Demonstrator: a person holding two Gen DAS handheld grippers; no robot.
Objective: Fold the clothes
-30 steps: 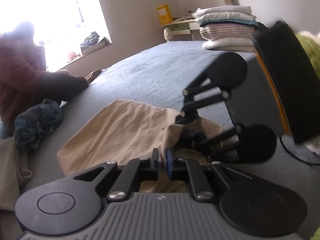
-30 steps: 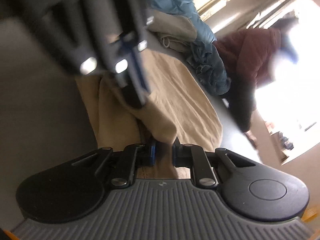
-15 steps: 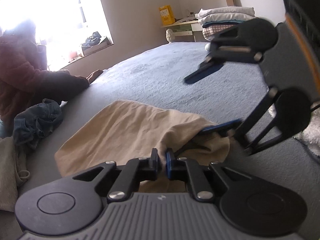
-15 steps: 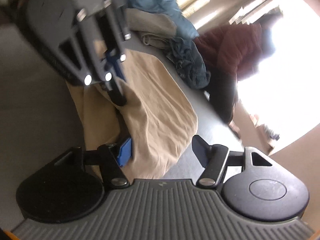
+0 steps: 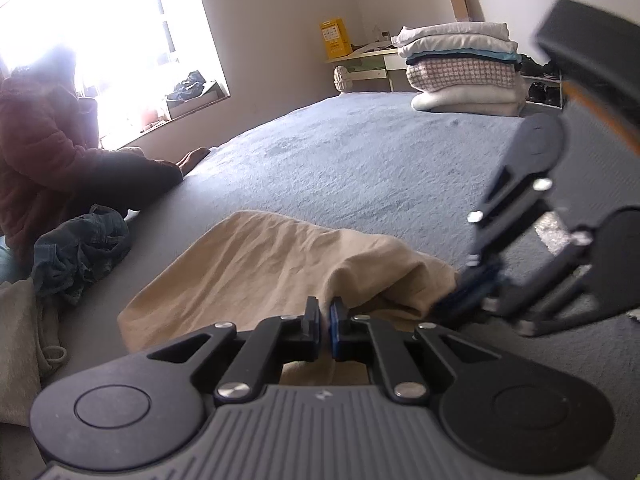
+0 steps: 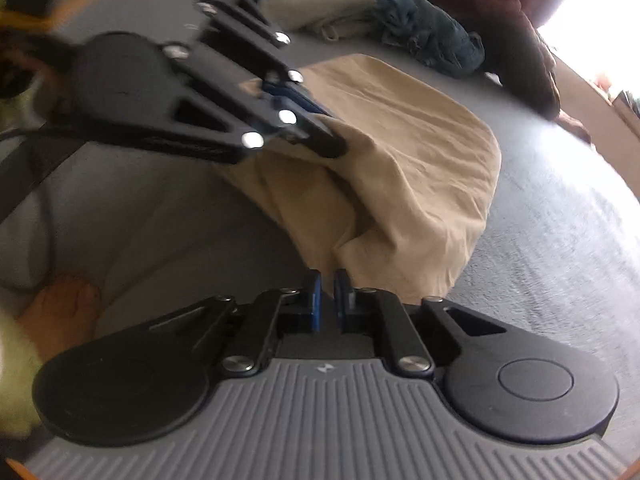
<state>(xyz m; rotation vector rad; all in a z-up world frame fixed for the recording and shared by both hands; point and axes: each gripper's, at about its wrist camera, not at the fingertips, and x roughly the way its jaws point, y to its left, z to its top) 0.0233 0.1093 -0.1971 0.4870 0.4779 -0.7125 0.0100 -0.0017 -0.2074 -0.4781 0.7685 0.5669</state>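
A beige garment (image 5: 272, 264) lies rumpled on the blue-grey bed cover (image 5: 360, 160). My left gripper (image 5: 324, 312) is shut on a raised fold at the garment's near edge. In the right wrist view the same gripper (image 6: 328, 136) reaches in from the upper left, its tips pinching the beige garment (image 6: 420, 152). My right gripper (image 6: 325, 280) is shut, and the garment's near corner runs down into its tips. The left wrist view shows the right gripper (image 5: 464, 292) at the right, tilted, its blue pads at the garment's right end.
A tall stack of folded clothes (image 5: 460, 68) stands at the bed's far right. A person in a maroon jacket (image 5: 36, 152) sits at the left beside a crumpled denim garment (image 5: 80, 252) and a grey one (image 5: 20, 340). A bare foot (image 6: 60, 304) lies near the right gripper.
My right gripper let go, opened wide, rolled and rose a little, then shut again on the garment's right end. The left gripper kept its hold and stayed put.
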